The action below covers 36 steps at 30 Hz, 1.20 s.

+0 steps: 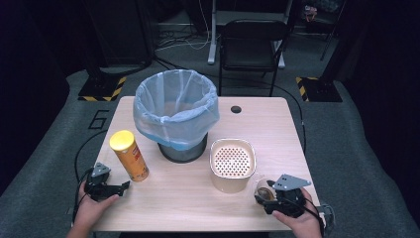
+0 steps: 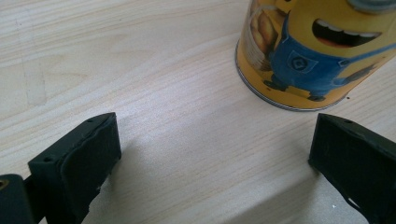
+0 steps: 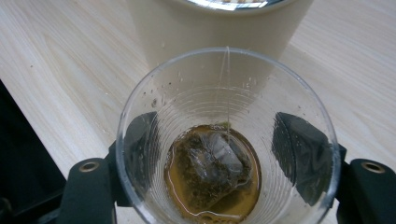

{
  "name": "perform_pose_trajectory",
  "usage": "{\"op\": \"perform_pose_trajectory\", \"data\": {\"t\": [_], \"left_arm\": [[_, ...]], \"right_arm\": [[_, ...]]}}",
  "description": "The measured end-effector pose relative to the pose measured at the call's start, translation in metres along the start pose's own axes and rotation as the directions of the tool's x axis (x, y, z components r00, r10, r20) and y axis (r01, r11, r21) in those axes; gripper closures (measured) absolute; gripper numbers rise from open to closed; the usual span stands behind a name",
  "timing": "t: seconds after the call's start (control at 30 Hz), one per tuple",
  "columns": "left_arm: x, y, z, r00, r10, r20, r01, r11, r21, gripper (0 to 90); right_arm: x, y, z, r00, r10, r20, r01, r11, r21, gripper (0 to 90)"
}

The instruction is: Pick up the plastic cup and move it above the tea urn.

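My right gripper point(image 3: 224, 156) is shut on a clear plastic cup point(image 3: 224, 79), one black jaw pressing on each side of its wall. A wet tea bag point(image 3: 212, 163) lies in a little brown liquid at the cup's bottom. From above, the cup point(image 1: 264, 188) and right gripper point(image 1: 266, 199) are at the table's front right, just right of a cream container point(image 1: 232, 166) with a perforated top. My left gripper point(image 2: 210, 149) stands open above bare wood, with nothing between its jaws. A yellow chips can point(image 2: 303, 56) stands just beyond it; the left gripper point(image 1: 125, 186) is at the front left, below the can point(image 1: 130, 156).
A mesh bin point(image 1: 176, 114) lined with a light blue bag stands at the back middle of the wooden table point(image 1: 198, 203). A small round hole point(image 1: 236, 109) sits near the far edge. A black chair point(image 1: 250, 44) stands beyond the table.
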<state>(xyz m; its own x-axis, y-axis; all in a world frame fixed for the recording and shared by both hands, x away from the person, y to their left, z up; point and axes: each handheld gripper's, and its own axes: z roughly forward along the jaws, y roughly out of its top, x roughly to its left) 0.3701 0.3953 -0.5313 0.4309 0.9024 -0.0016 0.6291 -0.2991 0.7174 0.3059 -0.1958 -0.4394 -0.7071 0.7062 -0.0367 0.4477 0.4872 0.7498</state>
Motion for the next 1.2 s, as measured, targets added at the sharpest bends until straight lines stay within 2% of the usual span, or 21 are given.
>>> {"op": "perform_pose_trajectory", "data": {"t": [0.23,0.33,0.47,0.63,0.67,0.9,0.97,1.2], "left_arm": [[0.0,0.0,0.0,1.0,0.0,0.0,0.0,1.0,0.0,1.9],[0.0,0.0,0.0,1.0,0.0,0.0,0.0,1.0,0.0,1.9],[0.0,0.0,0.0,1.0,0.0,0.0,0.0,1.0,0.0,1.9],[0.0,0.0,0.0,1.0,-0.001,0.0,0.001,1.0,0.001,1.9],[0.0,0.0,0.0,1.0,0.0,0.0,0.0,1.0,0.0,1.9],[0.0,0.0,0.0,1.0,0.0,0.0,0.0,1.0,0.0,1.9],[0.0,0.0,0.0,1.0,-0.001,0.001,0.001,1.0,0.001,1.9],[0.0,0.0,0.0,1.0,0.003,0.002,-0.003,1.0,0.004,1.9]], "right_arm": [[-0.014,0.003,-0.007,0.9999,0.013,-0.003,-0.013,1.0,-0.019,31.7],[-0.016,0.004,-0.007,0.9998,0.018,-0.002,-0.018,1.0,-0.017,31.7],[-0.023,0.008,-0.008,1.0,0.003,0.006,-0.003,1.0,-0.012,31.8],[-0.035,0.023,-0.015,0.9998,-0.009,0.02,0.01,1.0,-0.028,31.9],[-0.039,0.026,-0.016,0.9996,-0.021,0.016,0.022,0.999,-0.025,31.9],[-0.065,0.047,-0.017,0.9993,-0.009,0.036,0.011,0.999,-0.053,32.1],[-0.074,0.052,-0.013,0.9991,-0.017,0.039,0.02,0.998,-0.064,32.1],[-0.101,0.065,0.003,0.9995,0.0,0.032,0.003,0.997,-0.081,32.3]]}}
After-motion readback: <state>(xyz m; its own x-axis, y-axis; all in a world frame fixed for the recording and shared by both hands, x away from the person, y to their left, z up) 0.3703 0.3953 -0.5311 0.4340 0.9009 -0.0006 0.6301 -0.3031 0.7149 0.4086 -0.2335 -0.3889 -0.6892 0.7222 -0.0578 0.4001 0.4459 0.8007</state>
